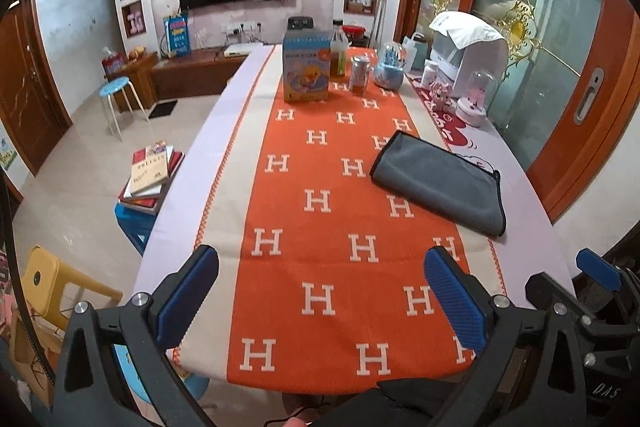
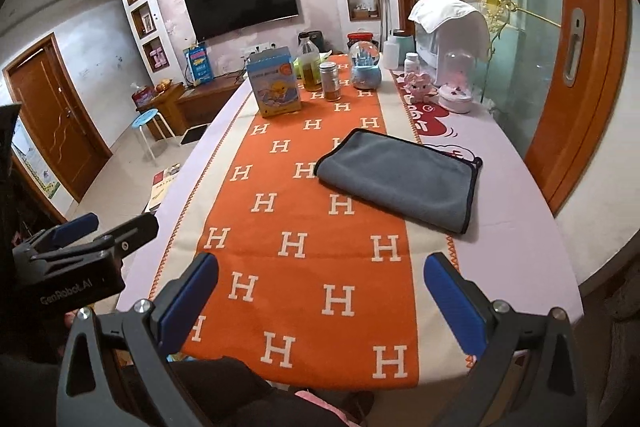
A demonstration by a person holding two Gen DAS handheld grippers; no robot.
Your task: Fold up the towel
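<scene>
A grey towel (image 1: 440, 183) with a dark hem lies folded flat on the right part of the table, half on the orange H-patterned runner (image 1: 320, 211). It also shows in the right wrist view (image 2: 400, 179). My left gripper (image 1: 320, 291) is open and empty above the table's near edge, well short of the towel. My right gripper (image 2: 320, 299) is open and empty too, held near the front edge. The right gripper's blue pad shows at the left wrist view's right edge (image 1: 598, 269). The left gripper shows at the right wrist view's left edge (image 2: 86, 233).
At the table's far end stand a blue box (image 1: 306, 69), an oil bottle (image 1: 338, 53), a jar (image 1: 359, 75), a snow globe (image 1: 390, 65) and a white appliance (image 1: 468, 51). Pink ornaments (image 1: 476, 95) sit at the right edge. Books (image 1: 150, 171) lie on a stool at the left.
</scene>
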